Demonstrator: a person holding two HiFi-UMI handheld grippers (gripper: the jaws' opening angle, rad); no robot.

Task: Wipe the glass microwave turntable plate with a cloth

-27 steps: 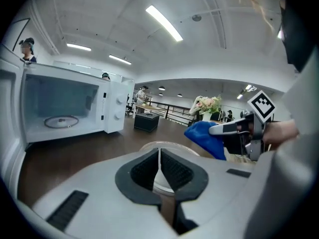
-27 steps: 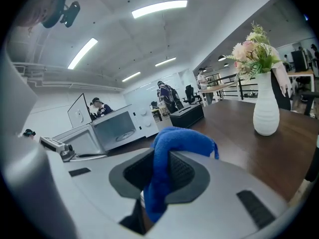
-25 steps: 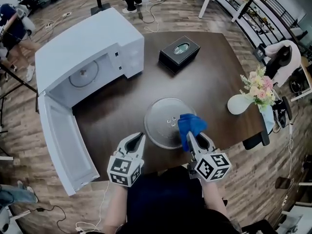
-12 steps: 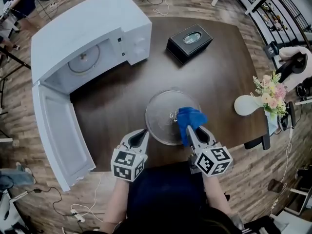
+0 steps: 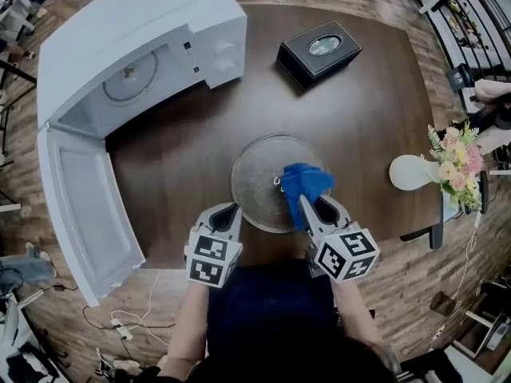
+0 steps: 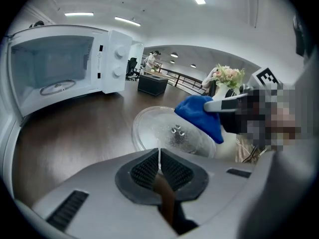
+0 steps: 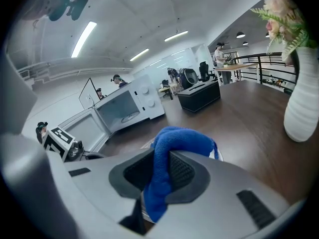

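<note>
Both tools are clamped: the left gripper (image 5: 229, 211) pinches the glass turntable plate's (image 5: 255, 174) rim, apparently steadying it on the table (image 5: 180, 162), while the right gripper (image 5: 312, 204) presses its pinched blue cloth (image 5: 303, 180) onto it.

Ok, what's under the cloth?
The plate, on the table. The cloth covers its right part, so that patch can't be seen.

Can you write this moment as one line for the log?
left gripper: shut on glass plate rim | right gripper: shut on blue cloth | cloth on plate | microwave door open
</note>
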